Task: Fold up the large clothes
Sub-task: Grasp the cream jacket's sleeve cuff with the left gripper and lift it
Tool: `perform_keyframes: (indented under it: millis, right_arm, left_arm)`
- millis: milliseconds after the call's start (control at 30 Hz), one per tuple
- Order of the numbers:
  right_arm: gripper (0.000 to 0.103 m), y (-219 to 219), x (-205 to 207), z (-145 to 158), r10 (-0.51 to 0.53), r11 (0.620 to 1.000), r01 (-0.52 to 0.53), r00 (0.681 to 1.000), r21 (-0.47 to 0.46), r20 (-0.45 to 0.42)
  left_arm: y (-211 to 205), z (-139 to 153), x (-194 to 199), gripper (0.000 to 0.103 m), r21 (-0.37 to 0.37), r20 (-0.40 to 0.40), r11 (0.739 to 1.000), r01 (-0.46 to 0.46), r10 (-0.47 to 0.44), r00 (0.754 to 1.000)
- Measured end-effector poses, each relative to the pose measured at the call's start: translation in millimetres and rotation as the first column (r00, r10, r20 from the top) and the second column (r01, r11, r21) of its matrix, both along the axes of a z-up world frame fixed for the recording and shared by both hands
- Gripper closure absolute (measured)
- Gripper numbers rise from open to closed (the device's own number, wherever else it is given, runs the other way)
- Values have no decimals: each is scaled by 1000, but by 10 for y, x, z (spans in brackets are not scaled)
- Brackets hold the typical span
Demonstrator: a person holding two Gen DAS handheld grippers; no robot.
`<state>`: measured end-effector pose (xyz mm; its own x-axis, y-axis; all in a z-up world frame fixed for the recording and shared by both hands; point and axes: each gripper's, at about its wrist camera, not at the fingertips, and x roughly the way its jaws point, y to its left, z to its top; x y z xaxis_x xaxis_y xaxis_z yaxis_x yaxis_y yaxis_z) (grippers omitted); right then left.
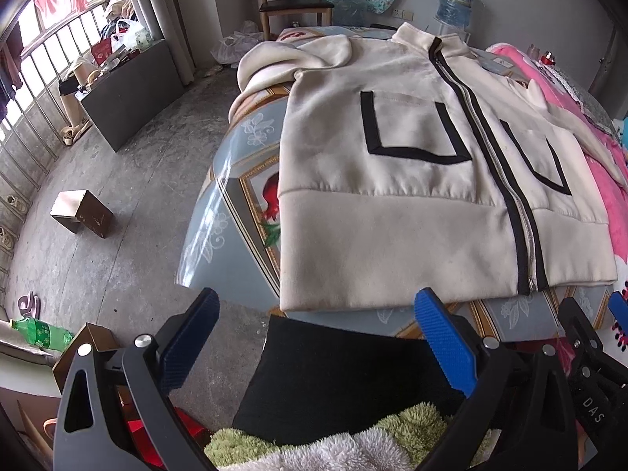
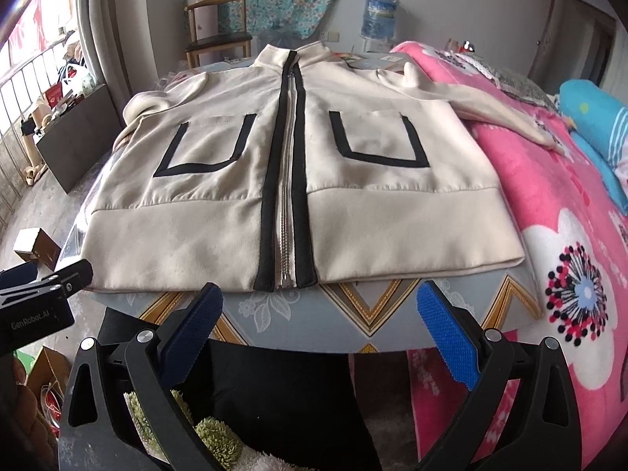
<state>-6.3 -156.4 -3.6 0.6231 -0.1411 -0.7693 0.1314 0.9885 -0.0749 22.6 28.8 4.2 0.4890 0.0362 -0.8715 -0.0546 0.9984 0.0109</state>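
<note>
A cream zip-up jacket [image 2: 353, 227] with black trim and two black-outlined pockets lies flat, front up, on a patterned table [image 2: 373, 306]; it also shows in the left wrist view [image 1: 392, 227]. Its left sleeve [image 1: 274, 62] is bunched at the table's far left edge. Its right sleeve [image 2: 490, 106] stretches onto the pink blanket. My left gripper [image 1: 318, 337] is open and empty, just short of the hem's left part. My right gripper [image 2: 320, 325] is open and empty, just short of the hem near the zipper.
A bed with a pink flowered blanket [image 2: 569, 235] adjoins the table on the right. A wooden chair [image 2: 216, 39] and a water jug [image 2: 378, 11] stand behind. A dark cabinet [image 1: 129, 94] and a small box [image 1: 82, 212] are on the floor at left.
</note>
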Motion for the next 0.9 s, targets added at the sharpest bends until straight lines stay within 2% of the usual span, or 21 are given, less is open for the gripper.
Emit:
perform_keyframes:
  millis: [200,267,433,567,633,700,733,767,833,867,900]
  right_arm:
    - [7,140,321,207,106,992,-102,993,-73,59]
    - [7,224,499,282,160,986,-157,985,-60,64]
    - [7,516,1000,431,293,955,-295,951,7,104]
    - [7,869,1483,420,372,925,-377,922,38,105]
    - [7,1034,1703,344,399,913,-404,913,53,87]
    - [7,1190,1897,249,416,906,-419,908,61,52]
    - [7,1251,1986,191,425,902,-426,905,68,33]
    - [7,1296,2070,129,428,901,-428,904,76,11]
    - [7,1363,2219,15,427,901,-422,904,100,-30]
    - [7,1377,2277,-53,423,902,-415,904,117,-53]
    - [7,1393,2340,-105,420,904,-409,905,128,-73]
  left_arm:
    - [404,206,331,5,-21,141,999,-49,52,989]
    - [570,263,455,5,-36,199,999,-39,45,979]
    - [1170,308,896,5,-166,266,985,35,10,964]
    - [1806,234,1253,5,-288,274,957,-28,110,955]
    - [2147,134,1432,5,-364,282,930,-55,166,945]
    - [2482,-41,1656,5,-431,256,895,-117,245,935]
    - [2635,-171,1789,5,-462,227,875,-145,275,934]
    - [2769,-339,1949,5,-497,171,852,-164,281,944]
    - [2978,-748,2271,5,-575,17,787,-224,285,958]
    - [3063,-964,2397,5,-620,-48,740,-261,296,954]
    - [3137,-1202,2512,5,-676,-110,677,-291,298,948]
